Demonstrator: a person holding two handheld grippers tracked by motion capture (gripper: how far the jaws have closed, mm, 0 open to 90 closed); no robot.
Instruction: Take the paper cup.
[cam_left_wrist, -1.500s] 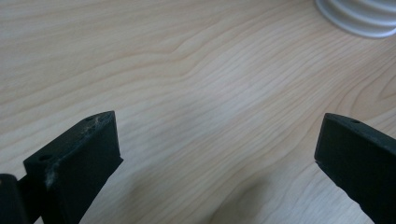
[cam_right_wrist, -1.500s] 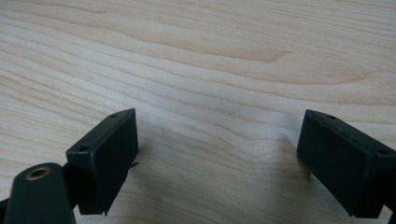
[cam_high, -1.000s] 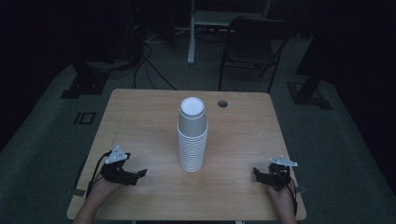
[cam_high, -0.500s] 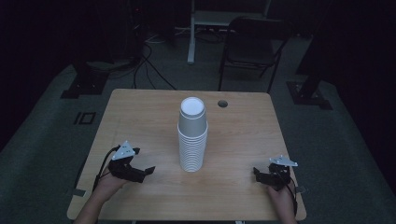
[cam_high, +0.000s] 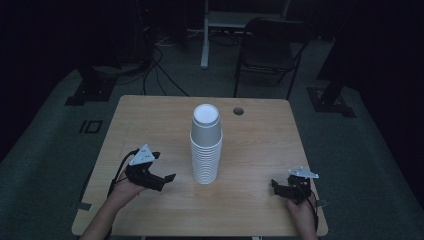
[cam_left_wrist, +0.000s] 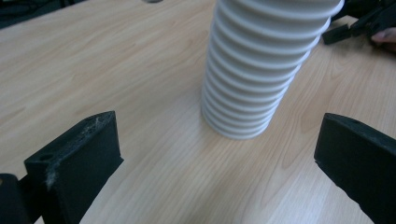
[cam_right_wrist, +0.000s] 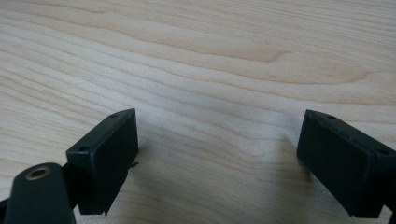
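Stack of paper cups (cam_high: 206, 146): upright, counter (cam_high: 150, 120) centre. Light, thin-walled, crushable, tips easily. Your left claw (cam_high: 167, 177) spread wide, near its left; right claw (cam_high: 275, 184) spread, well apart. Grip top cup gently below rim.

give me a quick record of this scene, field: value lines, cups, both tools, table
cups: stack of white paper cups, upside down, upright at the middle of the table
left tool: left tool open, aimed at the stack, not touching it
right tool: right tool open, low over bare wood near the right edge, apart from the stack
table: wooden table with a round hole near the far edge
held: nothing in either tool
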